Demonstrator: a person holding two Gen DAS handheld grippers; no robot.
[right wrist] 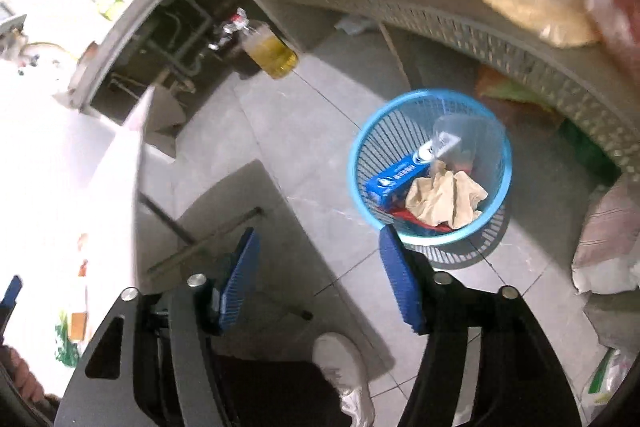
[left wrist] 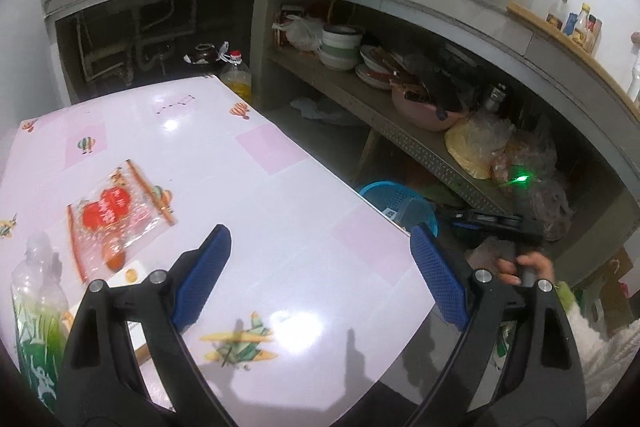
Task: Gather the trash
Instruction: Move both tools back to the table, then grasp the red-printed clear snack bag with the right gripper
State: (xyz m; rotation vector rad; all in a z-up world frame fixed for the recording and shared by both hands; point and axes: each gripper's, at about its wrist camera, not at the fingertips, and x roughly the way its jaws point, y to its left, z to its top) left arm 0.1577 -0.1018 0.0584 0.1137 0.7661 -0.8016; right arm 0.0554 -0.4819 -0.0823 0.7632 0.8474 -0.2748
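Note:
My left gripper (left wrist: 320, 275) is open and empty above the pink table (left wrist: 280, 195). On the table to its left lie a clear plastic wrapper with red print (left wrist: 116, 215) and an empty green-labelled bottle (left wrist: 36, 311). My right gripper (right wrist: 320, 279) is open and empty over the floor, just short of the blue trash basket (right wrist: 430, 163). The basket holds a blue box (right wrist: 396, 179), crumpled tan paper (right wrist: 444, 199) and a clear cup (right wrist: 452, 139). The basket also shows past the table edge in the left wrist view (left wrist: 400, 203).
A low shelf (left wrist: 400, 131) with bowls, plates and bags runs behind the basket. A bottle of yellow oil (right wrist: 272, 55) stands on the floor. A white sack (right wrist: 608, 247) lies at the right. My shoe (right wrist: 344, 367) is below the right gripper.

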